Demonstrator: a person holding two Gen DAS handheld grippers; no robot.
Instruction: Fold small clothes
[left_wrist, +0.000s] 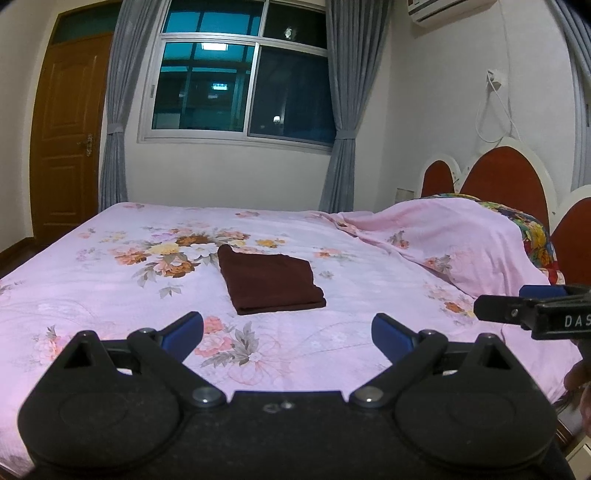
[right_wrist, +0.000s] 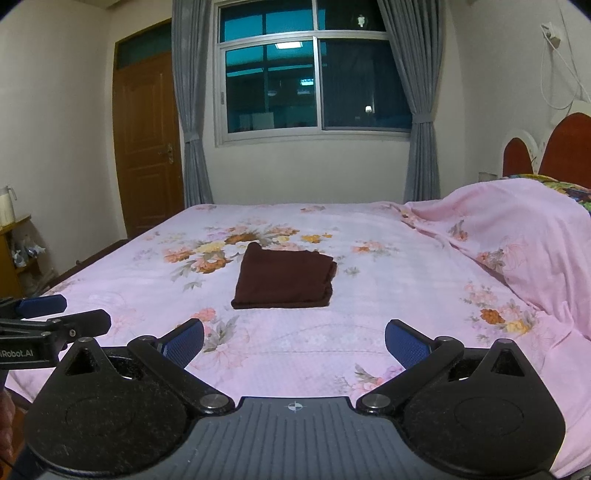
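A dark maroon garment (left_wrist: 271, 282) lies folded into a flat rectangle in the middle of the bed; it also shows in the right wrist view (right_wrist: 286, 280). My left gripper (left_wrist: 288, 334) is open and empty, held above the near part of the bed, short of the garment. My right gripper (right_wrist: 293, 341) is open and empty at about the same distance from it. The right gripper's fingers (left_wrist: 517, 304) show at the right edge of the left wrist view. The left gripper's fingers (right_wrist: 55, 314) show at the left edge of the right wrist view.
The bed has a pink floral sheet (left_wrist: 110, 295). A pink quilt (left_wrist: 461, 240) is heaped at the right by the red headboard (left_wrist: 506, 177). A window with grey curtains (left_wrist: 240, 85) and a wooden door (left_wrist: 70, 133) are behind. A small shelf (right_wrist: 14, 254) stands at the left.
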